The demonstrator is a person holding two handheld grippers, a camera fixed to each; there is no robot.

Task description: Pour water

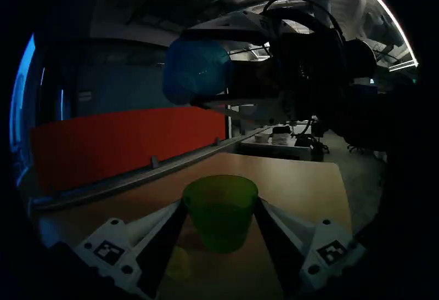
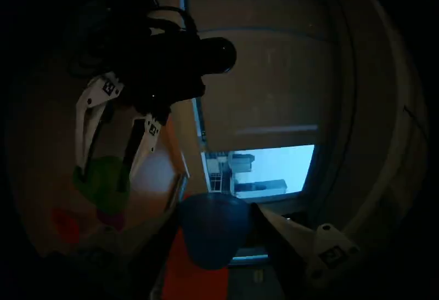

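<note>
A green cup [image 1: 220,220] stands upright on the wooden table [image 1: 307,185], and my left gripper [image 1: 219,204] is shut on its sides. Above and beyond it hangs a blue cup [image 1: 193,72], tipped on its side, gripped by my right gripper [image 1: 206,67]. In the right gripper view the blue cup [image 2: 213,233] sits between the right gripper's [image 2: 215,212] fingers, and the view is strongly rolled over. Off to the left there, the left gripper [image 2: 104,171] holds the green cup [image 2: 103,184]. The light is too dim to show any water.
An orange-red partition [image 1: 126,141] with a metal rail runs along the table's far side. A small yellowish object [image 1: 178,261] lies on the table by the left finger. Red [image 2: 66,223] and magenta [image 2: 111,219] items sit near the green cup. A bright window [image 2: 263,176] is behind.
</note>
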